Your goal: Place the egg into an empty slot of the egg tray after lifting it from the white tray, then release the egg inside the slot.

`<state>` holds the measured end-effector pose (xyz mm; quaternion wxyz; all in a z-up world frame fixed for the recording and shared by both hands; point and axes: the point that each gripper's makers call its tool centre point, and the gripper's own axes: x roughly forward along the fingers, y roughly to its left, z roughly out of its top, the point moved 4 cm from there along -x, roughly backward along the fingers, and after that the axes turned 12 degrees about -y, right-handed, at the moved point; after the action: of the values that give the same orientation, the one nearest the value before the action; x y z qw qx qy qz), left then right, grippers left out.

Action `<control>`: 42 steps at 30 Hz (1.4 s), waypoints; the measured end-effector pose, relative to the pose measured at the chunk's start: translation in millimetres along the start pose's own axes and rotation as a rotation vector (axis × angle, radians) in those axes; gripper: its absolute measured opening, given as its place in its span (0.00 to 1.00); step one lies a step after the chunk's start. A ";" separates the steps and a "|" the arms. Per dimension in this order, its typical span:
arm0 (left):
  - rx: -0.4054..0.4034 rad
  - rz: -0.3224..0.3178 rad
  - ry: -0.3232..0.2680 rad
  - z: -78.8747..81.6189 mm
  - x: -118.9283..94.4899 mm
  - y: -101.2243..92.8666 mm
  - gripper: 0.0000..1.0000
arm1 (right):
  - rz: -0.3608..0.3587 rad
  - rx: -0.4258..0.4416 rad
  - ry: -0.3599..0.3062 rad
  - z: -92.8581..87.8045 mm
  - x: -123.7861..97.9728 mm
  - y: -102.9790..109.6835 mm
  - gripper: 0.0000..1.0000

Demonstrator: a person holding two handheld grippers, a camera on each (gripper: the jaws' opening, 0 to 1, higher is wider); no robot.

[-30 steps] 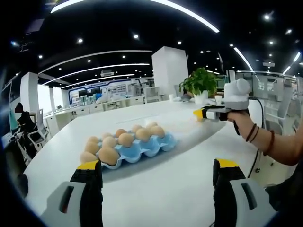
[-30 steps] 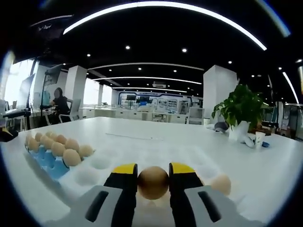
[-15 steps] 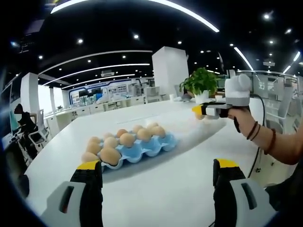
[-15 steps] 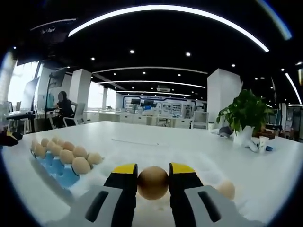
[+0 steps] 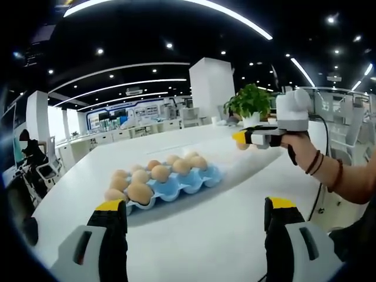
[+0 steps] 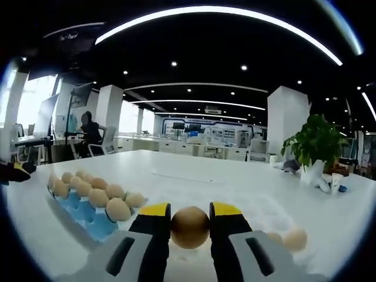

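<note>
Egg (image 6: 190,227), smooth brown oval, clamped between right gripper (image 6: 190,218) jaws, left gripper (image 5: 197,212) jaws apart

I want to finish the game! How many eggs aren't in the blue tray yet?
2: the held egg between the right gripper's fingers, and a loose egg on the white tray beside it. More may be hidden.

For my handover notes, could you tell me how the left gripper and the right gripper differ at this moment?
The right gripper is shut on a brown egg; the left gripper is open and holds nothing. The right gripper is raised above the table; the left hangs low over it. Both have yellow-tipped jaws.
</note>
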<state>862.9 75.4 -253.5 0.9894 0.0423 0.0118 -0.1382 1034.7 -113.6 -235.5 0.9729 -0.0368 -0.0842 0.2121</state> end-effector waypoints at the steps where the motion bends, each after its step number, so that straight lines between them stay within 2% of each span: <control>1: 0.000 0.001 0.000 0.0 -0.4 0.4 0.99 | 0.006 -0.004 -0.001 0.5 0.2 2.6 0.26; 42: -0.001 0.046 0.019 -7.3 -16.3 17.6 0.99 | 0.258 0.002 -0.020 13.4 20.7 109.3 0.26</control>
<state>852.0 97.4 -258.8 0.9922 0.0436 0.0203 -0.1151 1006.4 -5.3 -230.9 0.9367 -0.0440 -0.0883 0.3360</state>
